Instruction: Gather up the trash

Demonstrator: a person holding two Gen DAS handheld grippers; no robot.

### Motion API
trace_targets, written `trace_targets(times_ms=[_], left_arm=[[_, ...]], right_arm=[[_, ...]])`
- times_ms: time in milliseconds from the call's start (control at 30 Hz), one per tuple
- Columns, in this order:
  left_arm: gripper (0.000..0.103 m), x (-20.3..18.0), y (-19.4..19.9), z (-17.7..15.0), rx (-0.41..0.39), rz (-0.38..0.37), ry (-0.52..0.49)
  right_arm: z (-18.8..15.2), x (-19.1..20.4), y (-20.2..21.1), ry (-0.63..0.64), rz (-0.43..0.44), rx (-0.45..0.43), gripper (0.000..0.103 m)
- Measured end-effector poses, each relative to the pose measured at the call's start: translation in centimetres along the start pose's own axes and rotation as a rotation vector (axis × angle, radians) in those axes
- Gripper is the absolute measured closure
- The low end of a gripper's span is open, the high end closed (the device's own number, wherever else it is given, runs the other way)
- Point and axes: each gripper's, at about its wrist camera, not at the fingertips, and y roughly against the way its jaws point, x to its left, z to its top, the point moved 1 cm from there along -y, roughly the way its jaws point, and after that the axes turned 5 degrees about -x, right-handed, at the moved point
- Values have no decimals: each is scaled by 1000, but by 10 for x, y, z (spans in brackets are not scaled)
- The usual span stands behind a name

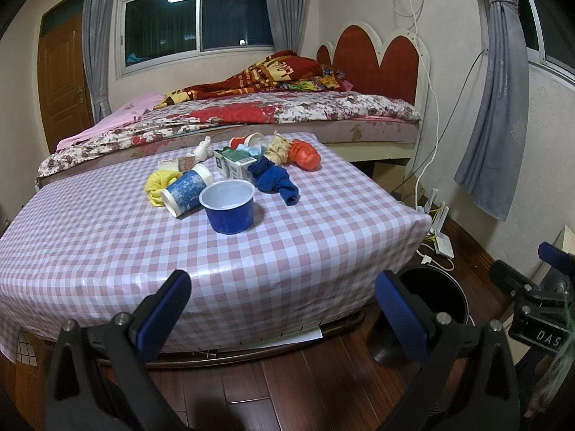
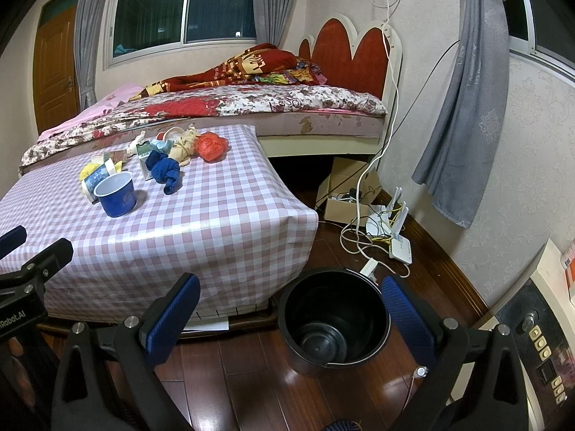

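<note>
Both the left gripper (image 1: 284, 309) and the right gripper (image 2: 291, 319) hang with jaws spread wide and nothing between them, short of the table (image 1: 107, 251), so the task looks to be at its very start. The trash, led by a blue cup (image 1: 228, 208) standing upright, clusters mid-table, while the black bin (image 2: 334, 323) sits on the floor just beside the table's corner; next comes a reach forward to the nearest piece
</note>
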Motion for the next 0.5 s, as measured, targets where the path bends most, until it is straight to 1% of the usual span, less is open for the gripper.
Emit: trace_targets(times_ms=[500], left_arm=[[1, 1, -1, 0, 4, -1, 4]], right_arm=[[-3, 3, -1, 4, 3, 2, 1]])
